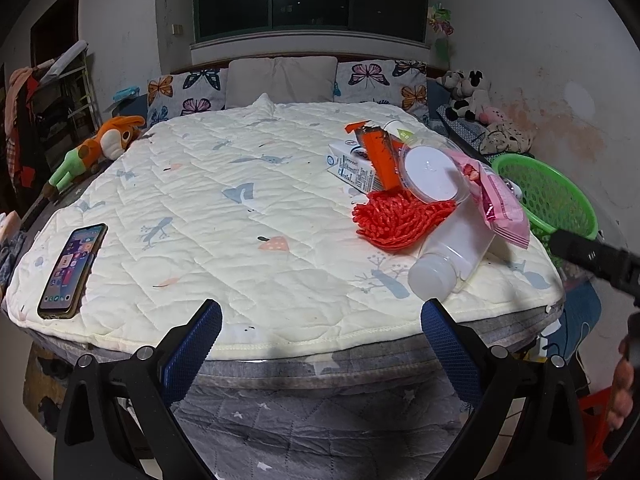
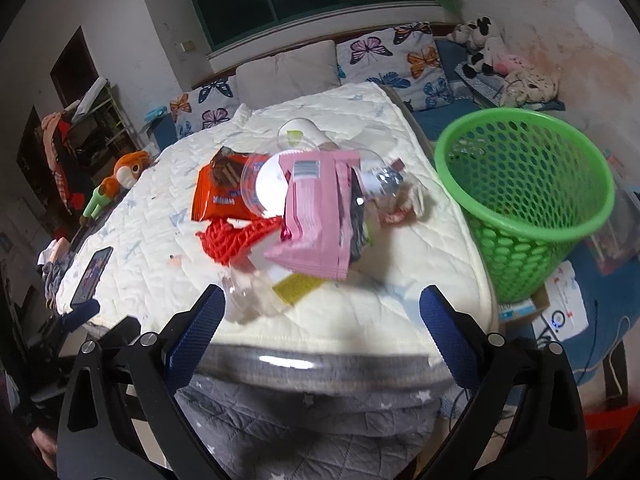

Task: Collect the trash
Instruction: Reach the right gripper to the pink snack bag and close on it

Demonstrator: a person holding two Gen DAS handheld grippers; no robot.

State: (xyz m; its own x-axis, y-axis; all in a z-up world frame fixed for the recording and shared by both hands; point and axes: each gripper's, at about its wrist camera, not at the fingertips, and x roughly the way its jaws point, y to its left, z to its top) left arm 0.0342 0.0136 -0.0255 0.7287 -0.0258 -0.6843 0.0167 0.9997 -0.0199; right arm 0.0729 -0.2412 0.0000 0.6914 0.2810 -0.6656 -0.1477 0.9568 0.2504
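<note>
Spread over the bed, the cream quilted cover [image 1: 208,184] carries my trash in one heap near its right edge: a pink wrapper [image 2: 316,216] lies on top, leaning over a clear lidded cup [image 2: 266,192], with an orange wrapper [image 2: 218,196] and red mesh netting [image 2: 232,240] to the left of them, and a clear plastic bottle [image 1: 448,256] lying on its side at the near end of the heap. A small carton [image 1: 350,166] sits behind the orange wrapper. Just right of the bed stands the green mesh basket [image 2: 528,200], upright and apart from the pile. My left gripper [image 1: 320,334] hangs before the bed's near edge, its blue pads wide apart and gripping nothing; my right gripper [image 2: 322,318] is spread just as wide, also bare. A phone [image 1: 72,270] lies screen-up at the cover's left corner, well apart from the trash.
</note>
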